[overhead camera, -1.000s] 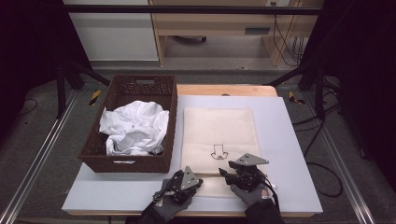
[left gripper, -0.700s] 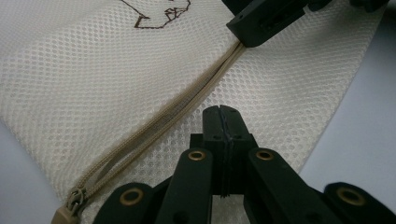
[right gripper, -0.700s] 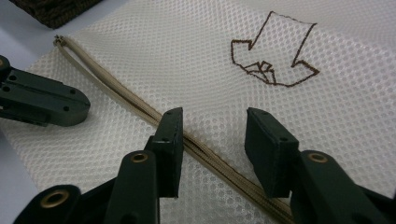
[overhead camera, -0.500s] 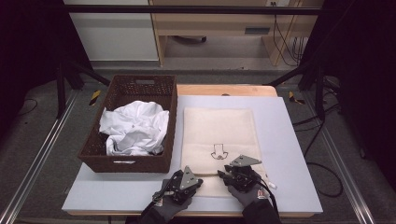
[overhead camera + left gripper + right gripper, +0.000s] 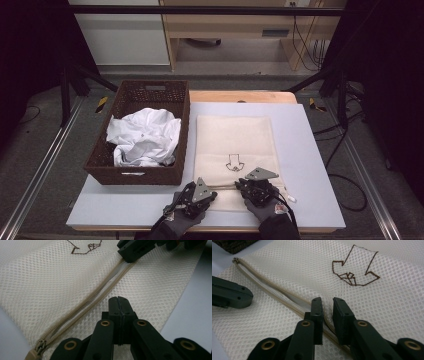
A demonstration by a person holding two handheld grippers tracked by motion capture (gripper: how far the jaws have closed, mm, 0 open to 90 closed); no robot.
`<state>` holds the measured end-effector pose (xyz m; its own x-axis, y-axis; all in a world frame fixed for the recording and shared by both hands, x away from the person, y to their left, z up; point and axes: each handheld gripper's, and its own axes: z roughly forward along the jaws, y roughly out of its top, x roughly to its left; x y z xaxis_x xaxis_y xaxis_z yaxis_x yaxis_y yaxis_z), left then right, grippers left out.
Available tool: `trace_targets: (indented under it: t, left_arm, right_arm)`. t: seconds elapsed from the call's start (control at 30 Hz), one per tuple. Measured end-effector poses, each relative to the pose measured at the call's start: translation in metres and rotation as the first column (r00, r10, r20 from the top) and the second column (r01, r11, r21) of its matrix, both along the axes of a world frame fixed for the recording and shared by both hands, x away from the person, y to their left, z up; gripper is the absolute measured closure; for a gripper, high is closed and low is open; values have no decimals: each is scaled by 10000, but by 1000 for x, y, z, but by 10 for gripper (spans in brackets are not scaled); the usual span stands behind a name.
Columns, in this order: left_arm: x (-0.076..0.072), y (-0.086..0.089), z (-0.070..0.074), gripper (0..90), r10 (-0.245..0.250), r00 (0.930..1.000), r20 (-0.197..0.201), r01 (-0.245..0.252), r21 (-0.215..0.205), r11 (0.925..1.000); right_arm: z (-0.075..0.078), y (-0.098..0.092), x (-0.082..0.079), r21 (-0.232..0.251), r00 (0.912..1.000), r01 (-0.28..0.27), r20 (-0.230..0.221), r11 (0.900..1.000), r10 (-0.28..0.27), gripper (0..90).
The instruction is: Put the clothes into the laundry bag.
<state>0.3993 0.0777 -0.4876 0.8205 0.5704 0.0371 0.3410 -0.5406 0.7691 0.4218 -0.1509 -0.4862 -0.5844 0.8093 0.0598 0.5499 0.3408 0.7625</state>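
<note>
My left gripper [image 5: 117,301] is clenched tight, its jaws pressed flat together on the cream mesh laundry bag [image 5: 235,145], just at 3 o'clock of the beige zipper [image 5: 100,293]; whether any mesh is pinched between them I cannot tell. My right gripper [image 5: 327,305] has just been closing, and its jaws now straddle a raised fold of mesh along the zipper's upper edge with a narrow gap left, the pads not yet pressing. The bag lies flat on the pale grey table top [image 5: 310,150], its brown arrow print [image 5: 233,162] at 12 o'clock of both grippers. The dark wicker basket [image 5: 135,172] with crumpled white cloth [image 5: 142,137] sits at 9 o'clock of the bag.
</note>
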Motion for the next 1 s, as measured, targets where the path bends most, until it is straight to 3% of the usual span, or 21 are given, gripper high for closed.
trace_targets:
  t: [0.2,0.4,0.5,0.63,0.73,0.83,1.0]
  left_arm:
    - [0,0,0,892,0,10000,10,0,9,10000]
    - [0,-2,1,887,-42,9999,138,40,124,9999]
    - [0,-3,5,848,9,9999,162,-11,100,9999]
    - [-3,-3,16,808,70,9989,463,-62,-174,9998]
    - [-1,-3,26,748,203,9971,727,-193,-142,9997]
    - [5,-4,33,679,465,9943,958,-457,-112,9989]
    - [21,-11,40,592,612,9937,940,-627,130,9980]
  right_arm:
    - [0,-4,3,185,10000,-30,43,9998,29,875]
    - [6,-8,5,598,10000,-22,62,9982,19,887]
    - [10,-10,4,694,9998,-77,182,9976,65,888]
    - [14,-11,4,779,9998,-64,190,9969,49,889]
    - [18,-12,5,786,9996,-115,255,9968,95,890]
    - [21,-12,5,847,9996,-119,279,9963,95,890]
    - [23,-12,6,940,9997,-141,213,9955,121,891]
